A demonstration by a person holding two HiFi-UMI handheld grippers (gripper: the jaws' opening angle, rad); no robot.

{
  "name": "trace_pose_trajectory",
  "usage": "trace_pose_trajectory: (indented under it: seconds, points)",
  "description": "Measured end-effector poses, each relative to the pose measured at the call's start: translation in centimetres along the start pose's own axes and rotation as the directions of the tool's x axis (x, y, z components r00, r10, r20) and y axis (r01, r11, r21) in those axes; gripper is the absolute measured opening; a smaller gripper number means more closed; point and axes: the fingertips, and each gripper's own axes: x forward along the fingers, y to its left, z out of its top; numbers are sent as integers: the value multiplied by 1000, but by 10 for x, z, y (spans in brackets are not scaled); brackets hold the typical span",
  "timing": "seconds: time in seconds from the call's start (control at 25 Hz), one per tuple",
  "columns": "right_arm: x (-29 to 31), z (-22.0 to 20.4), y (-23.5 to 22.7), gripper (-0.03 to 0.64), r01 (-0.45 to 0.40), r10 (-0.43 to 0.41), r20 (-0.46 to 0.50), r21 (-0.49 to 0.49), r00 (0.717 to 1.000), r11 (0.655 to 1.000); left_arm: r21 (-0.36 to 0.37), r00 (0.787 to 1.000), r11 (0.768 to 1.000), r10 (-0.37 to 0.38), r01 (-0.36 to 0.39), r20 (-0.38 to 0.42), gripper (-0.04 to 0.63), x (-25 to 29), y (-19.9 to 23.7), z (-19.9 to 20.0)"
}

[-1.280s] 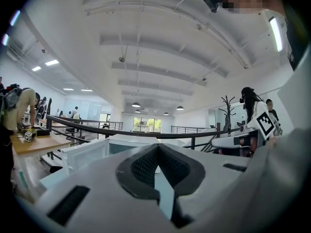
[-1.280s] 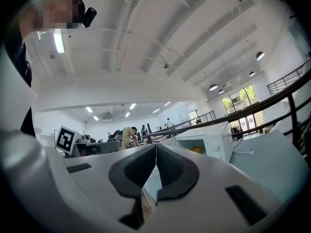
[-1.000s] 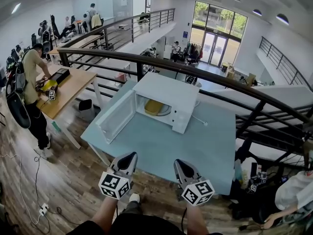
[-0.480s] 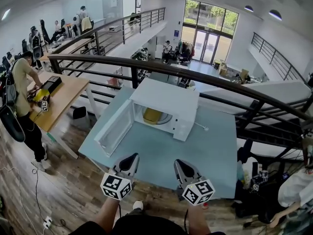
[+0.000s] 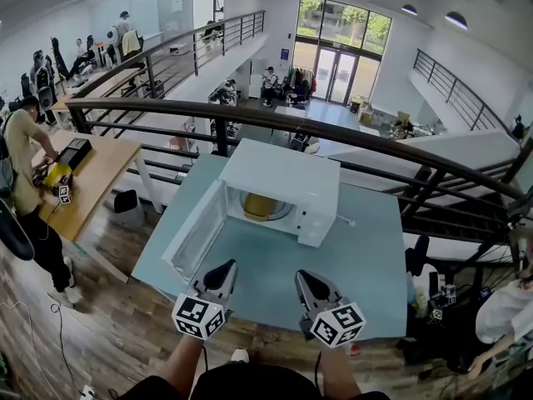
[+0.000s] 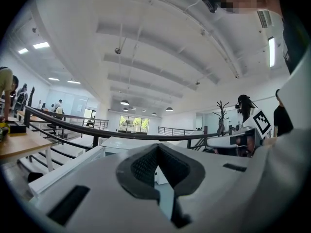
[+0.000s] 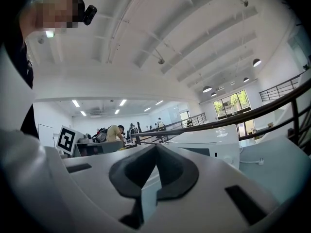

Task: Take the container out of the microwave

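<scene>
A white microwave [image 5: 279,182] stands on a light blue table [image 5: 350,265], its door [image 5: 196,232] swung open to the left. Inside it sits a yellow container [image 5: 260,206] on the turntable. My left gripper [image 5: 223,268] and right gripper [image 5: 303,278] hover side by side over the table's near edge, well short of the microwave. Both are shut with nothing between their jaws. In the left gripper view the left gripper [image 6: 158,148] points at the microwave [image 6: 127,143] with its tips together. In the right gripper view the right gripper [image 7: 155,148] shows the same, with the microwave [image 7: 209,142] to its right.
A black railing [image 5: 250,115] runs behind the table, with a drop to a lower floor beyond it. A wooden desk [image 5: 75,182] with a person [image 5: 21,186] beside it stands to the left. The microwave's cord [image 5: 346,220] lies on the table at the right.
The head view has drawn closer to the table, so the microwave sits lower and nearer in the picture. Both grippers keep the same pose and stay shut.
</scene>
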Motion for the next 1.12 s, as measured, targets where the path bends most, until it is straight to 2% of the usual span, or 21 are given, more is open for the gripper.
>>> trace_pose_trajectory:
  seconds: [0.56, 0.96, 1.12]
  points:
    - [54, -13, 14, 6, 76, -76, -2, -6, 997, 997, -18, 996, 996, -86, 86, -13, 6, 11, 61, -13]
    - [71, -16, 12, 6, 82, -83, 3, 33, 997, 996, -70, 996, 994, -87, 85, -18, 6, 13, 77, -24]
    - [83, -18, 2, 6, 85, -84, -12, 9, 996, 996, -125, 997, 990, -65, 60, -38, 6, 26, 79, -37]
